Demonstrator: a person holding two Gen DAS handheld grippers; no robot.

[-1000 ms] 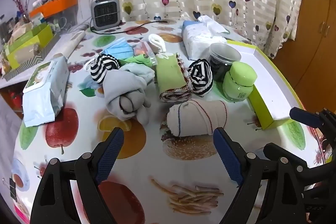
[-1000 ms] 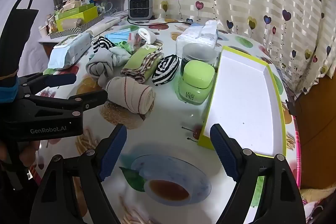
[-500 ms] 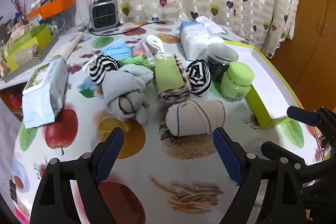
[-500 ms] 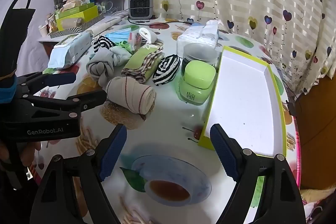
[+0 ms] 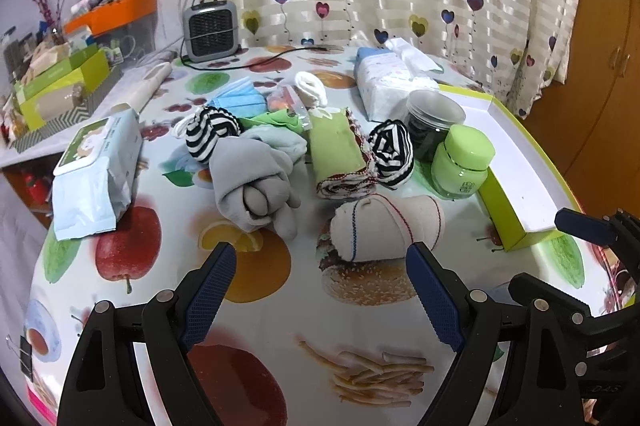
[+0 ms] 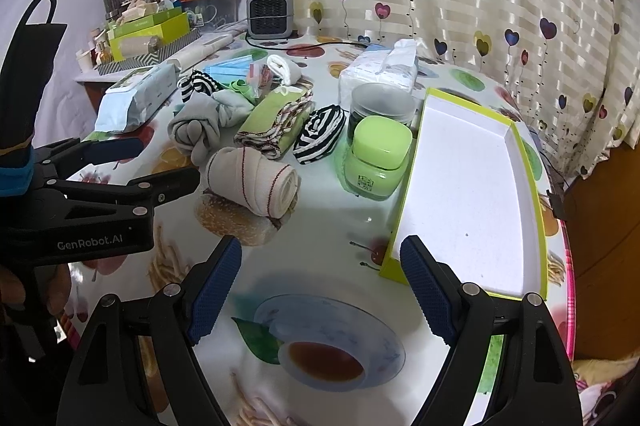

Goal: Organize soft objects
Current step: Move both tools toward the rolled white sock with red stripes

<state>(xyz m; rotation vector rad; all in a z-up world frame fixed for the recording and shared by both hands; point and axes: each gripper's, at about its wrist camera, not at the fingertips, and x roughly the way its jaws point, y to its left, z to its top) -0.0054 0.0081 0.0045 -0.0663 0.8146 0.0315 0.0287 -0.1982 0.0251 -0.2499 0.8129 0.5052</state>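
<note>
A beige rolled sock [image 5: 386,228] [image 6: 256,182] lies on the fruit-print table just beyond my left gripper [image 5: 320,264], which is open and empty. Behind it lie a grey knotted sock [image 5: 252,188] [image 6: 196,128], a folded green cloth [image 5: 340,154] [image 6: 276,118] and two black-and-white striped socks [image 5: 390,152] [image 5: 208,132]. A shallow green-rimmed white box [image 6: 472,186] [image 5: 516,182] stands at the right. My right gripper [image 6: 320,258] is open and empty over the table's front, beside the box's near corner. The left gripper also shows in the right wrist view [image 6: 140,162].
A green jar [image 5: 462,162] [image 6: 378,158] and a dark clear-lidded jar [image 5: 434,124] stand by the box. A tissue pack [image 5: 390,86], a wet-wipe pack [image 5: 96,174], blue masks [image 5: 238,100], a small heater [image 5: 210,28] and cluttered side shelves [image 5: 60,82] sit farther back.
My left gripper has crept slightly forward toward the beige sock. The right gripper has barely shifted. Both stay open.
</note>
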